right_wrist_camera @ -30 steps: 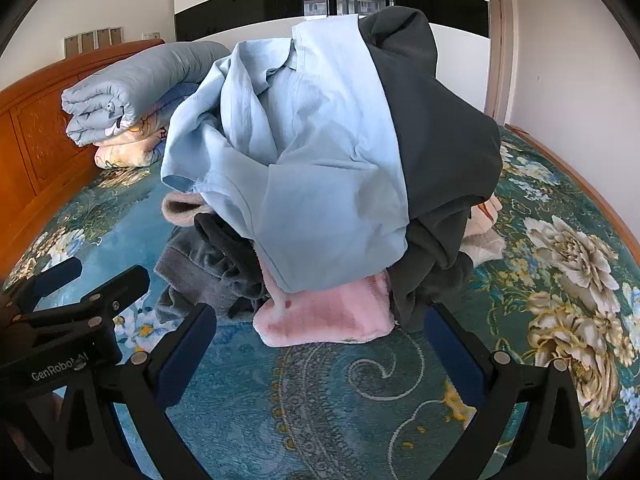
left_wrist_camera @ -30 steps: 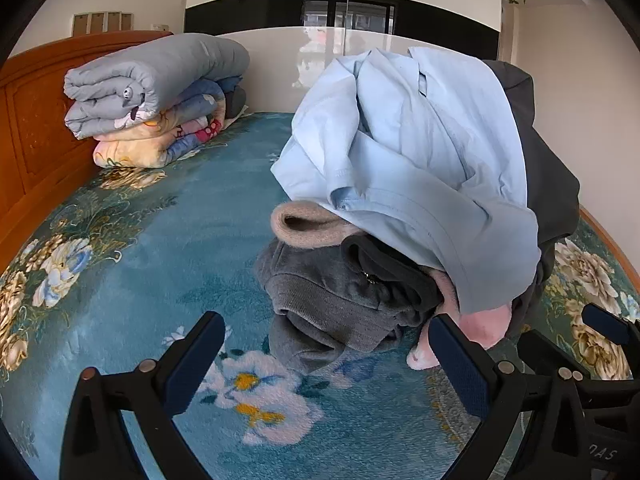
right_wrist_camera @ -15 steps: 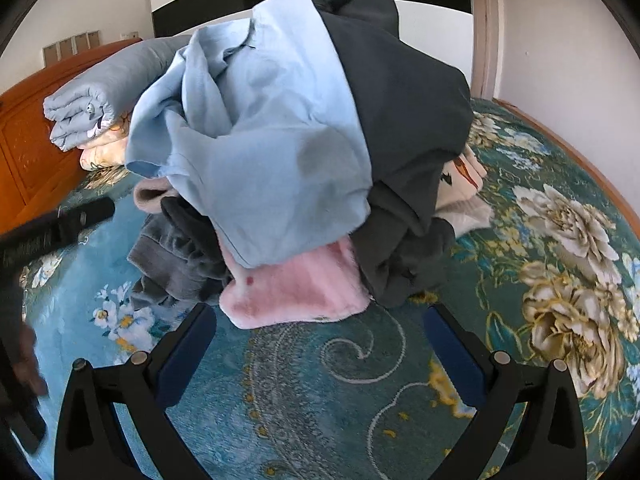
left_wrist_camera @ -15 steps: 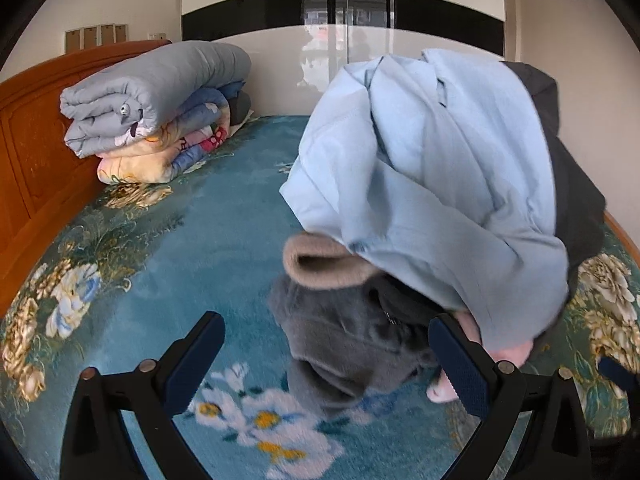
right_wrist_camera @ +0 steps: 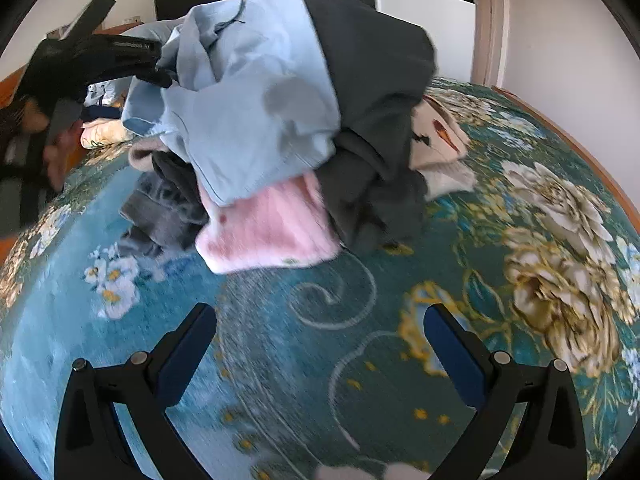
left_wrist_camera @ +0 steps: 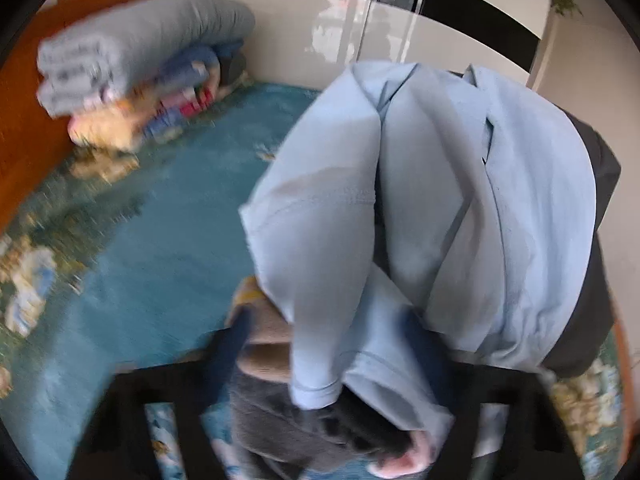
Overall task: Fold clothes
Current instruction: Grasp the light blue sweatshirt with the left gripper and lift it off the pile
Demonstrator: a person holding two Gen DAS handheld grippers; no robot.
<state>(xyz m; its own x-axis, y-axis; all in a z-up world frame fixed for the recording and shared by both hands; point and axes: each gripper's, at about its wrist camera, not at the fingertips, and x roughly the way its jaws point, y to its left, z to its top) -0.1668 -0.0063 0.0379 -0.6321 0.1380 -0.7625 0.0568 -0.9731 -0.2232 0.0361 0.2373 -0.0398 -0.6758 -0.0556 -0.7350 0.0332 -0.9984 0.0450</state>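
Far left of the bed, against the wooden headboard (left_wrist_camera: 24, 128), lay a stack of rolled quilts (left_wrist_camera: 132, 52) — grey on top, patterned ones beneath, all smeared by motion blur. The teal floral bedspread (right_wrist_camera: 360, 340) covered the whole mattress.

The left gripper (left_wrist_camera: 332, 360) sat low in its own view, badly blurred. Its jaws had just been closing, and a fold of the light blue shirt (left_wrist_camera: 460, 200) hung down between the two dark fingers. Whether the pads actually pressed the cloth could not be told through the blur. From the right wrist view the same gripper (right_wrist_camera: 164, 78) showed at upper left, its tip at the left edge of the shirt, with part of the person's hand (right_wrist_camera: 56, 156) behind it.

The pile of clothes (right_wrist_camera: 280, 128) stood in the middle of the bed, unfolded. The light blue shirt draped over the top and front-left. Under it, at the left, a beige cuff and a grey fleece garment (right_wrist_camera: 160, 208); at the front, a pink fuzzy piece (right_wrist_camera: 264, 228) lying on the bedspread. A dark charcoal garment (right_wrist_camera: 368, 80) covered the right side and crest of the heap. A cream printed item (right_wrist_camera: 440, 132) poked out further right.

The right gripper (right_wrist_camera: 320, 344) hovered over bare bedspread in front of the pile — jaws spread wide, nothing between them, well short of the pink piece.
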